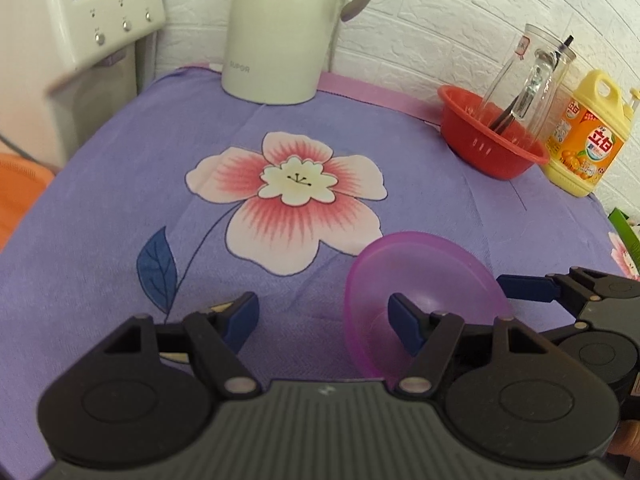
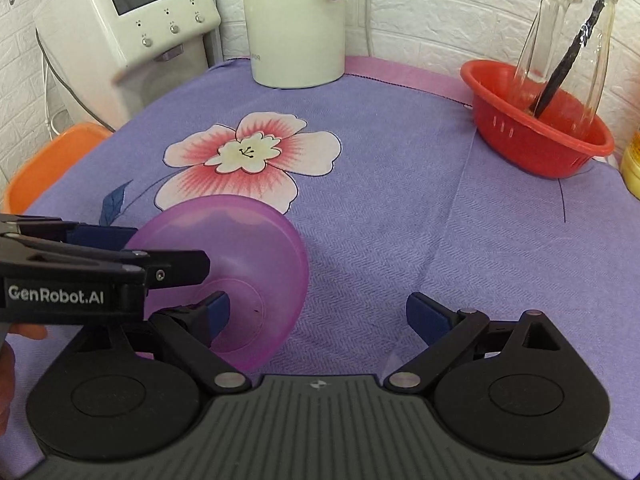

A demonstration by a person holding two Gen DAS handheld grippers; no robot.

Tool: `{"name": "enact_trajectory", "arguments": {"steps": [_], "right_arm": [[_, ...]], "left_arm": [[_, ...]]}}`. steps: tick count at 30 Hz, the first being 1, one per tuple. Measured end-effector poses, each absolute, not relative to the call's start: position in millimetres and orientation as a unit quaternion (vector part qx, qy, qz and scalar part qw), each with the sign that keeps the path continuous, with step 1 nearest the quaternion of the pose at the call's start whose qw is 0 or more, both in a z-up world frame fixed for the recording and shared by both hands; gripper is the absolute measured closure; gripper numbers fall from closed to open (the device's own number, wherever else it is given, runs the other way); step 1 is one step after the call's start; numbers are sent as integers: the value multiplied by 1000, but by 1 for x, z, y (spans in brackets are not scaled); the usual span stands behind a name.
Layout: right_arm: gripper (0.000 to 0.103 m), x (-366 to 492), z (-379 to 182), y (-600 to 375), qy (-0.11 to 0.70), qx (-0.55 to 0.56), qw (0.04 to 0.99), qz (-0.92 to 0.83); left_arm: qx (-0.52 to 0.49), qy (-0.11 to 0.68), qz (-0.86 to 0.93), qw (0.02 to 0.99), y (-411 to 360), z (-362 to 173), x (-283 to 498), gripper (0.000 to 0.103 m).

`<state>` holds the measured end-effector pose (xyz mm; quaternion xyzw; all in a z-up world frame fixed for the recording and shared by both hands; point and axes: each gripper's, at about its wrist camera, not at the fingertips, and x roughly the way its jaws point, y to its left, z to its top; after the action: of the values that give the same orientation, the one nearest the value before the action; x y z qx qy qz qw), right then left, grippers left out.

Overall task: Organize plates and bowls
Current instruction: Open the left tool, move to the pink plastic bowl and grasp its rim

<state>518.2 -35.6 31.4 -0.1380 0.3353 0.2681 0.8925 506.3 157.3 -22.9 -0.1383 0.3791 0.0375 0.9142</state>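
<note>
A translucent purple bowl (image 1: pixel 420 296) stands tilted on its edge on the purple flowered cloth (image 1: pixel 120 208), between my two grippers. It also shows in the right wrist view (image 2: pixel 248 264). My left gripper (image 1: pixel 324 320) is open, its right finger inside the bowl's hollow. My right gripper (image 2: pixel 318 314) is open, its left finger against the bowl's underside. The bowl's rim lies between these two fingers. The right gripper's finger shows past the bowl in the left wrist view (image 1: pixel 524 288).
A red colander (image 2: pixel 532 136) with a glass jar (image 2: pixel 560 40) stands at the back right, beside a yellow detergent bottle (image 1: pixel 588 136). A white kettle (image 2: pixel 296 20) and a white appliance (image 2: pixel 132 12) stand at the back. An orange basin (image 2: pixel 48 160) sits left of the table.
</note>
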Motion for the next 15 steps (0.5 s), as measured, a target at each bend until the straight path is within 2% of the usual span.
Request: {"name": "enact_trajectory", "arguments": {"steps": [9,12,13,15], "right_arm": [[0,509,38,-39,313,-118,901,275],[0,502,42,-34,302,-136,902,278],[0,501,42,-33,301,-142,901,279],[0,502,41,-33,306,-140,898,282]], "left_arm": [[-181,379,27,907,164,-21,508,32],[-167,377,27,910,159,-19,508,33],[-165,376,24,912,157,-19,507,34],[-170,379,9,910,155,-21,508,47]]}}
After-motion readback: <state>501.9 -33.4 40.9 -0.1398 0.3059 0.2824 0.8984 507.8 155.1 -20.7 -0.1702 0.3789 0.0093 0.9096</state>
